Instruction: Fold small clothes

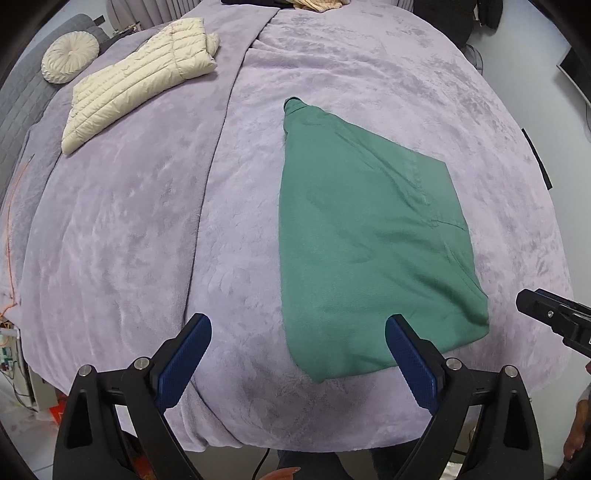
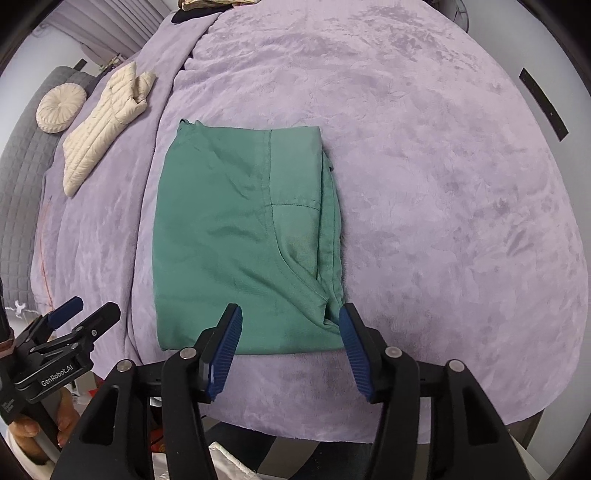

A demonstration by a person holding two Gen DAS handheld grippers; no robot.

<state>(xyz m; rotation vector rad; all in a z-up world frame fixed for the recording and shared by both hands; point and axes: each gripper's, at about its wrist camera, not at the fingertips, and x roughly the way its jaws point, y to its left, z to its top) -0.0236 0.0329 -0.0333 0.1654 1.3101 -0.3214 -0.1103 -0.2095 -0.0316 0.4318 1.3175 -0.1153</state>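
Observation:
A green garment (image 1: 369,243) lies folded flat on the lilac blanket (image 1: 147,240); it also shows in the right wrist view (image 2: 240,240) as a neat rectangle with a pocket seam. My left gripper (image 1: 297,325) is open and empty, hovering over the garment's near left corner. My right gripper (image 2: 290,317) is open and empty, above the garment's near right edge. The left gripper also shows at the left of the right wrist view (image 2: 88,312), and the right gripper's tip shows in the left wrist view (image 1: 546,314).
A cream quilted jacket (image 1: 136,85) lies folded at the far left of the bed, beside a round cream cushion (image 1: 70,57). More clothes (image 1: 317,3) lie at the far edge. The bed's near edge (image 1: 295,443) is just below the grippers.

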